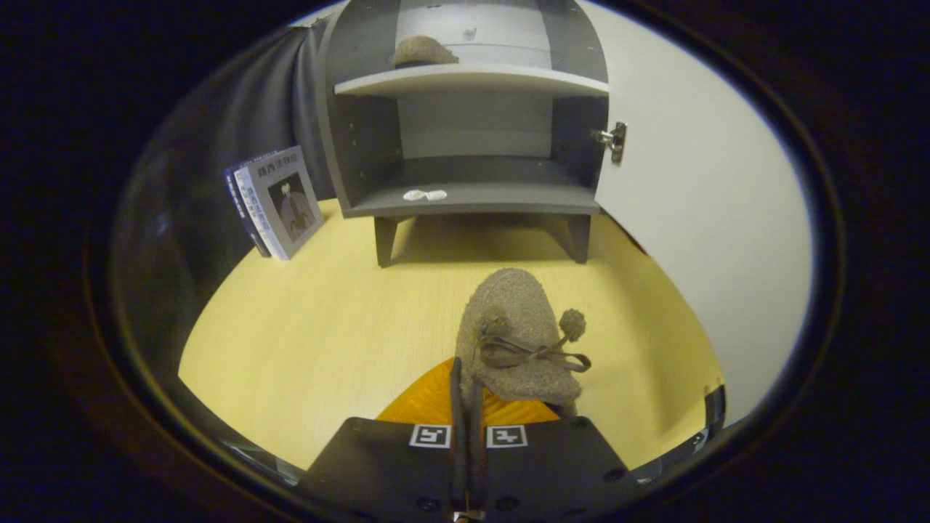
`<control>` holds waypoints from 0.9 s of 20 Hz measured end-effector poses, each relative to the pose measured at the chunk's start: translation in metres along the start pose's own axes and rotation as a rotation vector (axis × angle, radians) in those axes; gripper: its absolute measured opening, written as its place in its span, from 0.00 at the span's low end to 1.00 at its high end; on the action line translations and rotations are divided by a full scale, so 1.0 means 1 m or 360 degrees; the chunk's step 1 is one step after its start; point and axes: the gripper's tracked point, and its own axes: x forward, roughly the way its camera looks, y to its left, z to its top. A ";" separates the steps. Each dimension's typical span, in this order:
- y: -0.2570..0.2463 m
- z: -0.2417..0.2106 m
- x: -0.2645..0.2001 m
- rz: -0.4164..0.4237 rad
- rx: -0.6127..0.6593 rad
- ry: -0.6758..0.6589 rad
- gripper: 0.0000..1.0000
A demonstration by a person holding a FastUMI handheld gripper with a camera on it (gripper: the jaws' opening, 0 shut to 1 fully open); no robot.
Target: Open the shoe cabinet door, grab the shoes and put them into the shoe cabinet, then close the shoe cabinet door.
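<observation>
A grey-brown felt shoe (519,327) with a bow, two pompoms and an orange insole sits just ahead of my gripper (465,379), toe pointing at the cabinet. The two fingers stand close together and pinch the shoe's left rim. The grey shoe cabinet (363,138) stands beyond on short legs, with its white door (697,218) swung wide open to the right. A second matching shoe (423,51) lies on the cabinet's upper shelf (472,78). The lower shelf (494,196) holds only a small white scrap (424,195).
The yellow wooden floor (312,334) stretches between me and the cabinet. Two or three books (280,203) lean against the dark cloth wall to the left of the cabinet. The open door lines the right side of the path.
</observation>
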 end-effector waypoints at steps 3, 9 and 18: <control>-0.001 0.048 -0.033 0.0026 -0.0005 -0.0087 0.04; 0.002 0.161 -0.093 0.0095 -0.0075 -0.0321 0.04; 0.002 0.306 -0.074 0.0007 -0.0078 -0.0608 0.04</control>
